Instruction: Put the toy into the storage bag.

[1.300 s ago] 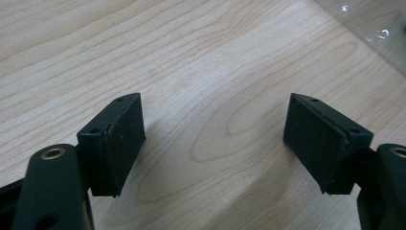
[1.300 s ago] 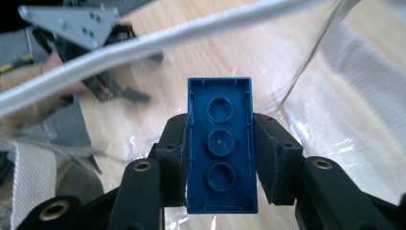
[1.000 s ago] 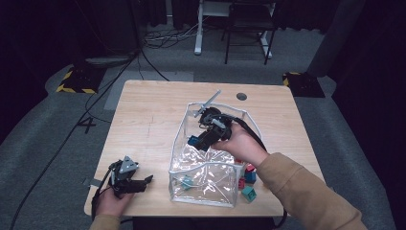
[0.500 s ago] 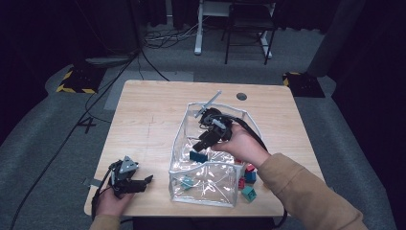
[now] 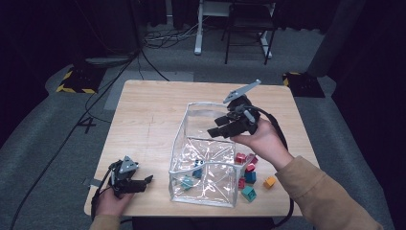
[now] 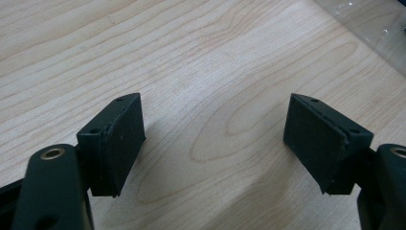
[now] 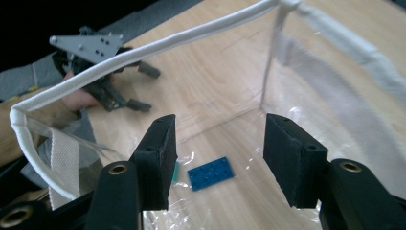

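With a blue brick (image 7: 211,172) dropped in the clear bag (image 5: 203,168), the right gripper (image 5: 229,125), just opened, is held empty; another brick (image 5: 249,192) is to be fetched from the counter (image 5: 143,120).

Blue flat brick (image 7: 211,173), lying in clear bag (image 5: 203,106)

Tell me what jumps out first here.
The clear plastic box with white edging, mid-table, a few small bricks inside. The right gripper hovers over it, jaws just opened and empty, a blue brick lying flat on the box floor below. More loose bricks sit beside the box's right wall; the left gripper rests open at the table's near-left corner.
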`<state>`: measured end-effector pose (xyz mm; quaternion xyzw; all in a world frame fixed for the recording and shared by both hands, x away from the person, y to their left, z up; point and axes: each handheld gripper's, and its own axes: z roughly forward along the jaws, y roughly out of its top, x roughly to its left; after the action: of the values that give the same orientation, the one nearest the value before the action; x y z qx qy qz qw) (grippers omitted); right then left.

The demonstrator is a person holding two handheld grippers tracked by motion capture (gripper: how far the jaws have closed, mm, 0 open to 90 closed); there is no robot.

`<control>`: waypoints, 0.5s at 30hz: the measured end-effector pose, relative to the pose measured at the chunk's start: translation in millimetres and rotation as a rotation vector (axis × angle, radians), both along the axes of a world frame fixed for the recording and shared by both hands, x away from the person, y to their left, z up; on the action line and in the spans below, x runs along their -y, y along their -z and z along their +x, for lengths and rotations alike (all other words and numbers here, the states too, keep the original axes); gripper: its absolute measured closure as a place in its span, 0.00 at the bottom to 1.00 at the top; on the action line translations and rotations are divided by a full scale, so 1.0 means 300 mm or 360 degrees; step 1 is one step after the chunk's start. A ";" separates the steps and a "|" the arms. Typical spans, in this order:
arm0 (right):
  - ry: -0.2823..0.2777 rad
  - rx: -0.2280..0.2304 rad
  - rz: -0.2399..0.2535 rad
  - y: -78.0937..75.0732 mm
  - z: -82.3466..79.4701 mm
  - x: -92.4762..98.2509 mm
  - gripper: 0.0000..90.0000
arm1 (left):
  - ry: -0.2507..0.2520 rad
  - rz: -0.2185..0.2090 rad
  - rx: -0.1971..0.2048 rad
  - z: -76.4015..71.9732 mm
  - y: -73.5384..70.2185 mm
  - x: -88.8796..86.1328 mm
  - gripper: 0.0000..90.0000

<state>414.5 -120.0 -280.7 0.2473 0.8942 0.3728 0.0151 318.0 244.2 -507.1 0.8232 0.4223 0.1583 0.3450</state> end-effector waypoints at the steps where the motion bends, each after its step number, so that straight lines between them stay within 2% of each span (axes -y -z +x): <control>1: 0.0019 0.0013 0.0018 -0.005 -0.001 0.012 0.51 | 0.0000 0.0001 0.0000 0.000 0.000 0.000 0.25; 2: 0.0019 0.0013 0.0018 -0.005 -0.001 0.012 0.51 | 0.0000 0.0001 0.0000 0.000 0.000 0.000 0.25; 5: 0.0099 0.0080 0.0095 -0.031 0.000 0.081 0.50 | 0.0002 0.0002 0.0001 0.000 0.000 -0.001 0.25; 7: 0.0122 0.0102 0.0124 -0.041 -0.001 0.106 0.50 | 0.0002 0.0002 0.0001 0.000 0.000 -0.001 0.25; 15: 0.0216 0.0157 0.0172 -0.077 -0.008 0.203 0.51 | 0.0003 0.0000 0.0002 -0.001 0.000 -0.001 0.25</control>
<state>412.1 -181.0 -257.6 0.2890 0.8522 0.4304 0.0710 317.7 244.4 -507.1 0.8235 0.4212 0.1585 0.3454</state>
